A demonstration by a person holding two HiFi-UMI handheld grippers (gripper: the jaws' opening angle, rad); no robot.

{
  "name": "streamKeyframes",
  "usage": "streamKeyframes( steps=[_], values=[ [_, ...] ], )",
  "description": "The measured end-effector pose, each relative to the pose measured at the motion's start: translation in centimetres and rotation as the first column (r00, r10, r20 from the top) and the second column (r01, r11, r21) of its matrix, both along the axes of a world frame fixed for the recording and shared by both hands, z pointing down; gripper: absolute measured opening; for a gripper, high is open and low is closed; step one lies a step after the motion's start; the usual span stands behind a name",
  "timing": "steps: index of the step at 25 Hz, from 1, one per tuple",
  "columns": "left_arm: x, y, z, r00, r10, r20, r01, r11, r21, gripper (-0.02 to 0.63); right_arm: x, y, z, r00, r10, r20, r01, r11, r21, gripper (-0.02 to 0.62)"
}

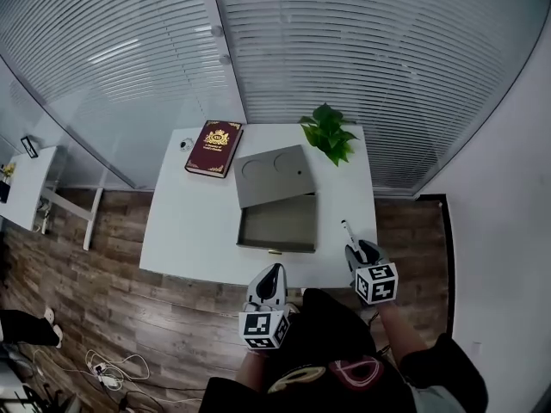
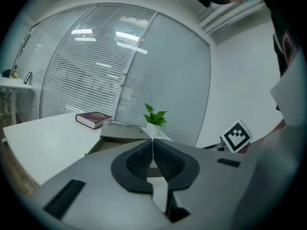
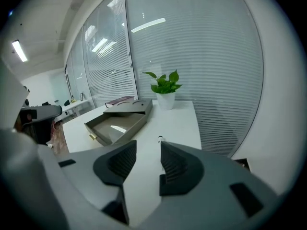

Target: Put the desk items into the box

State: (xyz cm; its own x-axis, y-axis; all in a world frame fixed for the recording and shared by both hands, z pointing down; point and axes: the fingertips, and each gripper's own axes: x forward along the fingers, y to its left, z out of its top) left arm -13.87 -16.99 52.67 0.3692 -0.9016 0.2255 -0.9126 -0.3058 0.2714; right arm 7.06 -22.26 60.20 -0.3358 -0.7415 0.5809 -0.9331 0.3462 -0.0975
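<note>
An open grey box [image 1: 277, 224] lies in the middle of the white desk [image 1: 189, 231], its lid [image 1: 272, 175] folded back behind it. A white pen [image 1: 348, 233] rests near the desk's front right edge. My right gripper [image 1: 362, 252] hovers just behind the pen and is open; in the right gripper view only the pen's tip [image 3: 160, 139] shows past the right finger, with bare desk between the pads. My left gripper [image 1: 272, 275] is shut at the front edge, below the box, its pads [image 2: 146, 157] touching with nothing held. A dark red book [image 1: 213, 148] lies at the back left.
A potted green plant [image 1: 329, 132] stands at the back right corner. A small white round object [image 1: 186, 144] sits left of the book. Glass walls with blinds run behind the desk. Cables [image 1: 112, 370] lie on the wooden floor at the left.
</note>
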Motion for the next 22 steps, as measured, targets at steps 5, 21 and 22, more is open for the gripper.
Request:
streamKeyframes(
  steps=[5,21,22],
  values=[
    [0.2,-1.5,-0.6,1.000,-0.021,-0.003,0.021,1.000,-0.003,0.020,0.1,-1.0,1.2,0.998,-0.047,-0.027,0.045,0.996,-0.071,0.164],
    [0.3,-4.2,0.1,0.997,-0.062,0.052,0.063,0.998,-0.023,0.020,0.9,-3.6,6.3,0.981,-0.140,-0.138,0.104,0.966,-0.238,0.137],
    [0.3,-4.3,0.1,0.997,-0.062,0.055,0.064,0.998,-0.021,0.020,0.9,-3.7,6.4,0.980,-0.143,-0.135,0.107,0.964,-0.245,0.137]
  ],
)
